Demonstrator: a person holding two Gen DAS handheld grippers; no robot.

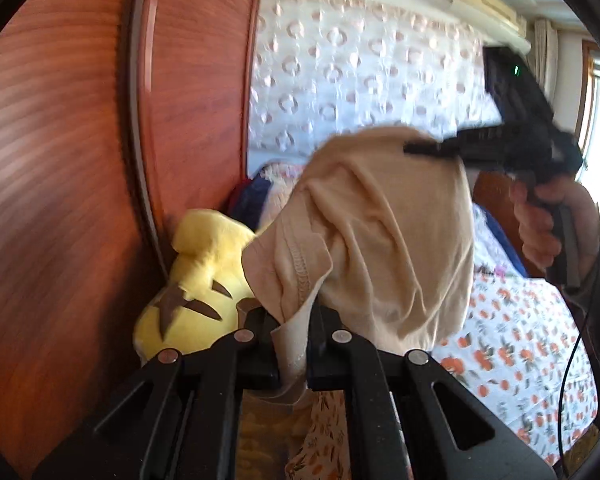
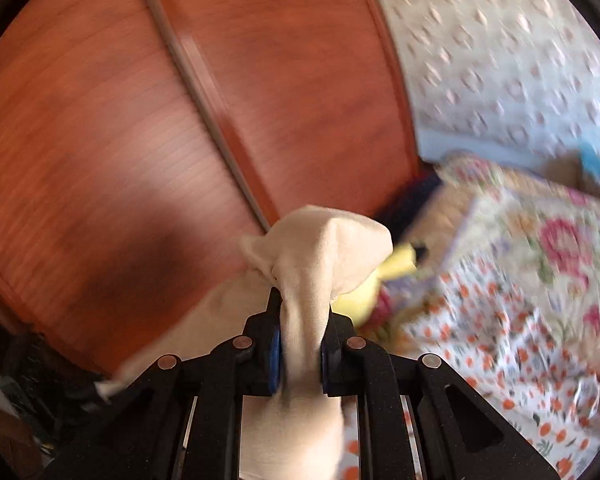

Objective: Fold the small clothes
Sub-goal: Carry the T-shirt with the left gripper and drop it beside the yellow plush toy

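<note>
A small beige garment [image 1: 384, 240] hangs in the air above a bed [image 1: 520, 340] with an orange-flowered sheet, stretched between two hand-held tools; the left gripper [image 1: 294, 344] has its fingers clenched on a stitched hem, the right gripper [image 2: 302, 344] has its fingers clamped on a bunched edge of the same cloth — neither lets it touch the bed. A yellow plush toy [image 1: 196, 280] sits against the wooden wardrobe [image 1: 80, 160] behind. The fabric looks thin, light and limp, likely to sag and crumple wherever unsupported; the hemmed edges and corners seem the firmest places to take hold — a grip there should spread it flat for folding.
</note>
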